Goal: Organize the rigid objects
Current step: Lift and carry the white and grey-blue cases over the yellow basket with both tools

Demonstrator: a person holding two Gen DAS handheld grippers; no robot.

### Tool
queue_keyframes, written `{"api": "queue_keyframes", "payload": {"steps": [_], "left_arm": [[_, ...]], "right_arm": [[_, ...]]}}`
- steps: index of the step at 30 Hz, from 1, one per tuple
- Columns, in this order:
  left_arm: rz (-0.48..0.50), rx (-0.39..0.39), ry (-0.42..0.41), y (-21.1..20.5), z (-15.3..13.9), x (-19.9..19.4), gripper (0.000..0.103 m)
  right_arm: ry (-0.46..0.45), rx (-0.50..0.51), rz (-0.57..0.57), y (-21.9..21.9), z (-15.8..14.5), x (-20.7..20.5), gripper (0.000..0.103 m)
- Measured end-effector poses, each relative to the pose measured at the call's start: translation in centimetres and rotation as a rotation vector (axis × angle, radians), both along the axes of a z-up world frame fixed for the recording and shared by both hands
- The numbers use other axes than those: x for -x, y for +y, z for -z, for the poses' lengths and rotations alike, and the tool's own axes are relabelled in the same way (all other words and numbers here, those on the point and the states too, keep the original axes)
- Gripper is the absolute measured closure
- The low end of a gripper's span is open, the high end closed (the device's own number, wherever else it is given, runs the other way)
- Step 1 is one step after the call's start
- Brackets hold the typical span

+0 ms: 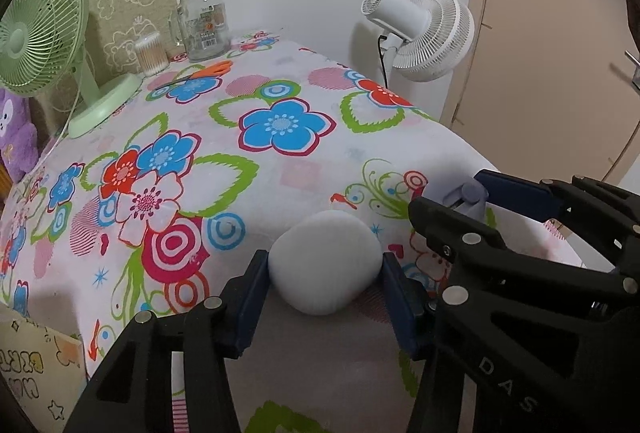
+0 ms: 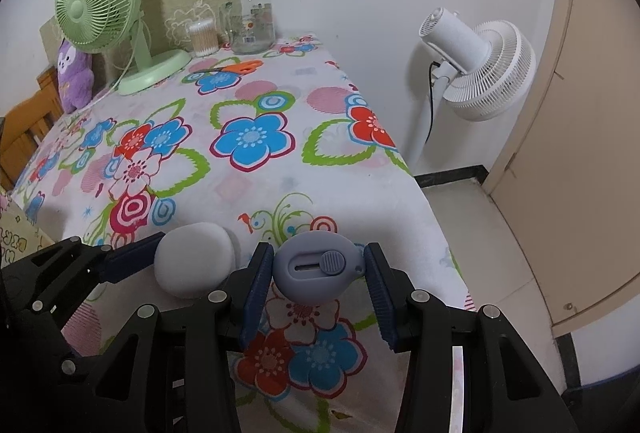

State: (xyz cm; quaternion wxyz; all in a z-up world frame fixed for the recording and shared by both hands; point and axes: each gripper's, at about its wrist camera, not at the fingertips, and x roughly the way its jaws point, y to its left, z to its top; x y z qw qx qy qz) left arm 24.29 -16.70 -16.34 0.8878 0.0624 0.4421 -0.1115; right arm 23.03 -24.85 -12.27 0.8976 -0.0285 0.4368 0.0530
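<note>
Resting low centre on the floral tablecloth (image 1: 280, 161), a white rounded case (image 1: 324, 265) sits pinched between the left gripper (image 1: 324, 273) pads; beside it, the right gripper (image 2: 318, 273) clamps a grey-blue oval cutter (image 2: 316, 269).

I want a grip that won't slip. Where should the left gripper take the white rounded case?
Across its two side edges, coming from the near table edge as the left gripper does now. The white case lies flat and smooth-domed, so the fingers hold best at its widest girth.
</note>
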Motion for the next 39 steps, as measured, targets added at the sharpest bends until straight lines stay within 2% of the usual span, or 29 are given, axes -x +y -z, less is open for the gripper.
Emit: {"api": "queue_keyframes", "payload": {"steps": [12,39], "left_arm": [[0.002,0.012,-0.015,1.0,-1.1,2.8,0.047],[0.018,0.008,-0.108,4.4,-6.0,10.2,0.046]], "right_arm": [[-0.008,0.01,-0.008,1.3,-0.9,2.3,0.053],[-0.104,0.044,-0.031,5.6,-6.0,9.3,0.053]]}}
